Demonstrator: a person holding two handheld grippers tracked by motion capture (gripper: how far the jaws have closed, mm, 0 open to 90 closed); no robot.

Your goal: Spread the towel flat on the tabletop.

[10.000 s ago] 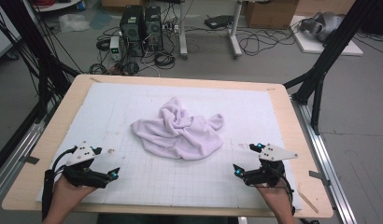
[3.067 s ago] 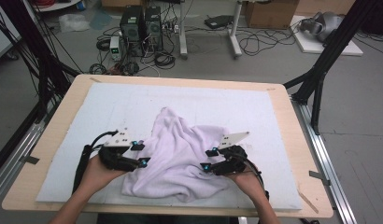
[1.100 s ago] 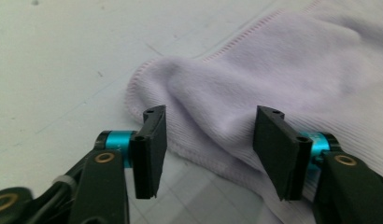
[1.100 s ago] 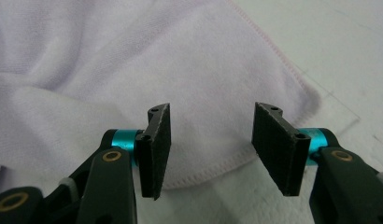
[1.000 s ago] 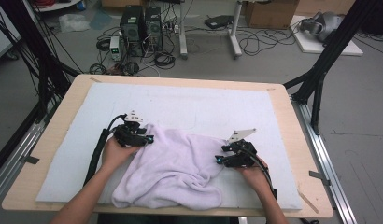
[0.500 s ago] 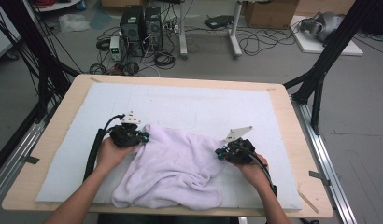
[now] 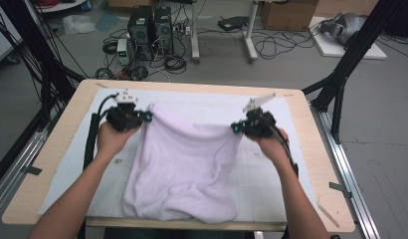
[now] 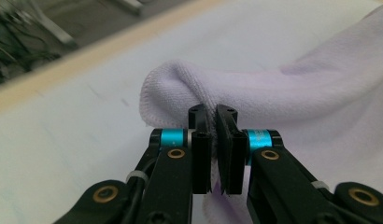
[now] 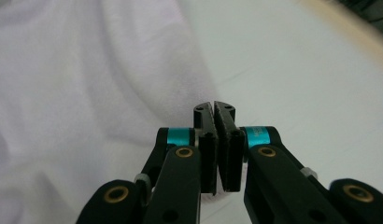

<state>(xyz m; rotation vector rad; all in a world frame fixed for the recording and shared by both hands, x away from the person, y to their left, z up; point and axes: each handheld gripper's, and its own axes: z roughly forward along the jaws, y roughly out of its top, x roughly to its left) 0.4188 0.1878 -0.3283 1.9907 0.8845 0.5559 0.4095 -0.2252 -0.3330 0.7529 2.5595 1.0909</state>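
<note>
Your left gripper (image 7: 146,116) and right gripper (image 7: 235,128) each clamp a far corner of the towel (image 7: 184,169). It hangs stretched between them, its near edge lying on the table (image 7: 311,149).

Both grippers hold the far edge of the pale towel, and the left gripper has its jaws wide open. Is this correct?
Not quite. The left gripper has its jaws shut on the towel, as the left gripper view shows. The right gripper does hold the far edge too.
</note>
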